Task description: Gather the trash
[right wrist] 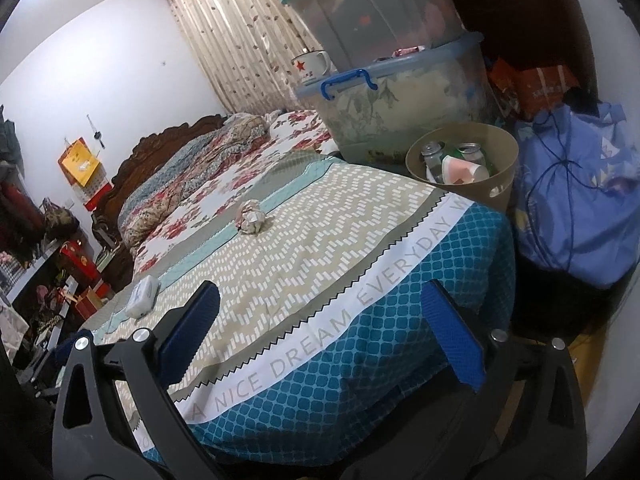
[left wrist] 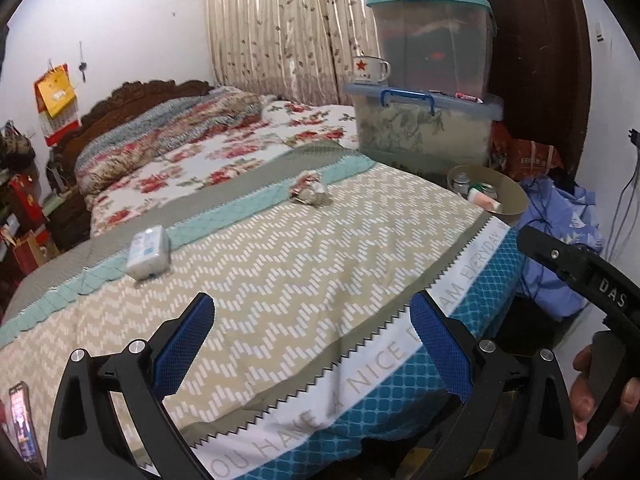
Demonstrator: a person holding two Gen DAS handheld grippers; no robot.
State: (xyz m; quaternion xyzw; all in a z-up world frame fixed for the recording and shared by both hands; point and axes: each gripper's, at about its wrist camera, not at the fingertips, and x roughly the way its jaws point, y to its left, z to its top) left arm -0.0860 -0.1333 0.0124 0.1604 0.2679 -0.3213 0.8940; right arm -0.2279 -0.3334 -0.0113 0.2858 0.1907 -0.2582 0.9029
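Note:
A crumpled wad of wrapper trash [left wrist: 310,191] lies on the bedspread near the middle of the bed; it also shows in the right wrist view [right wrist: 251,217]. A tan round bin [left wrist: 505,197] stands at the bed's right corner, holding cans and a paper cup [right wrist: 464,170]. A white tissue pack [left wrist: 148,252] lies on the left part of the bed and shows in the right wrist view too [right wrist: 142,297]. My left gripper [left wrist: 312,344] is open and empty above the bed's near edge. My right gripper [right wrist: 320,334] is open and empty over the bed's foot.
Stacked clear storage boxes [left wrist: 428,80] with a red-star enamel mug [left wrist: 370,69] stand at the far right of the bed. A blue cloth bundle [right wrist: 572,200] lies beside the bin. A phone [left wrist: 22,420] lies at the bed's near left. Clutter fills the left floor.

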